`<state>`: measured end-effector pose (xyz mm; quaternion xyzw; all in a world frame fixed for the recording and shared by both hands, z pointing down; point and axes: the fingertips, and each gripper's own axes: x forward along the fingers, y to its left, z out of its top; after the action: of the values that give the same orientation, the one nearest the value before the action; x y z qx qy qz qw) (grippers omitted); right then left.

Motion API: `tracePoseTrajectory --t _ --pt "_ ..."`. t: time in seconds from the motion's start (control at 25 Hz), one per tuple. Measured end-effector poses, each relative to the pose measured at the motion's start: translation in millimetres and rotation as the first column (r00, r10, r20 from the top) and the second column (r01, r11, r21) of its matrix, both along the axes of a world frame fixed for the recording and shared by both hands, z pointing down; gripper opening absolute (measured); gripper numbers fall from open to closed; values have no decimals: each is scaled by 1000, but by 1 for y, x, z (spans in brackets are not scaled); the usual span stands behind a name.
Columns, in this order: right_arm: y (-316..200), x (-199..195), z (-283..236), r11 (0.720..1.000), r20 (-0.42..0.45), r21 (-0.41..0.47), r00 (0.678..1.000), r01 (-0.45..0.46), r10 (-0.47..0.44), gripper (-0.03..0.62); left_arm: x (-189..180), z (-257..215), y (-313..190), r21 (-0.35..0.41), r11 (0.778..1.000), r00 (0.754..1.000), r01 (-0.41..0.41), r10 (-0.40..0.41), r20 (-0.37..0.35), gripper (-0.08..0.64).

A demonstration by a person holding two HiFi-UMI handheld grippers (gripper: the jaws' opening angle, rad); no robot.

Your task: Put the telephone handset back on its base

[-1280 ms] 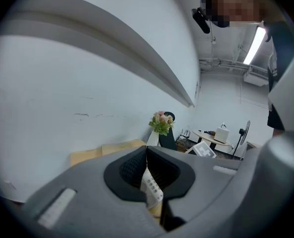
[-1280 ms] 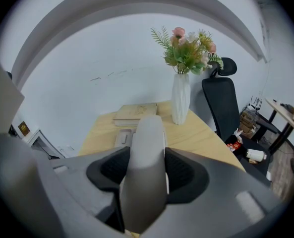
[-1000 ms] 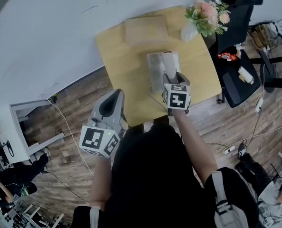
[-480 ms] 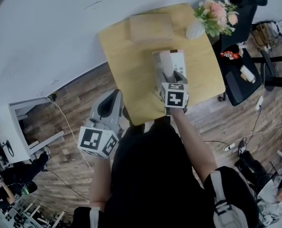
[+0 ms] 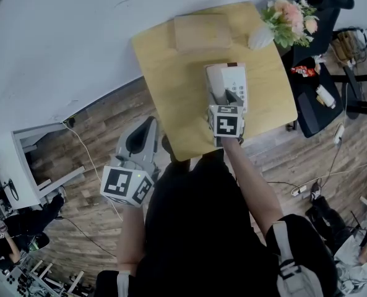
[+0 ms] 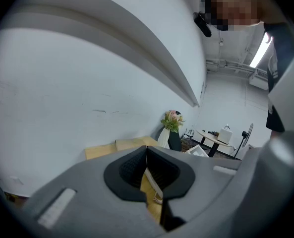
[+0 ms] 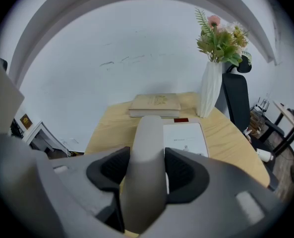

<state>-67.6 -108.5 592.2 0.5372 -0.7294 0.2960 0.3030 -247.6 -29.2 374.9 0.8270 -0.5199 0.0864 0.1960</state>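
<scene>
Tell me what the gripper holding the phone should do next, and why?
Probably lower it gently straight down. The right hand-held gripper is shut on the handset, which lines up over the left side of the base on the table. I cannot tell that it is seated yet, so lowering should come before letting go.

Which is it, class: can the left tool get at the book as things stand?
Probably yes, but only with a long forward reach. The left tool hangs off the near corner of the table, the book lies at its far edge, and only bare wood lies between.
</scene>
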Motion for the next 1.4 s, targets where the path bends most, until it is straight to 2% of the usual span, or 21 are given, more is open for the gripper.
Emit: tracePoseTrajectory --t 1.4 --pt "1 -7 36 999 -60 -37 998 15 -17 225 -7 3 6 -10 1000 1000 22 -22 8 11"
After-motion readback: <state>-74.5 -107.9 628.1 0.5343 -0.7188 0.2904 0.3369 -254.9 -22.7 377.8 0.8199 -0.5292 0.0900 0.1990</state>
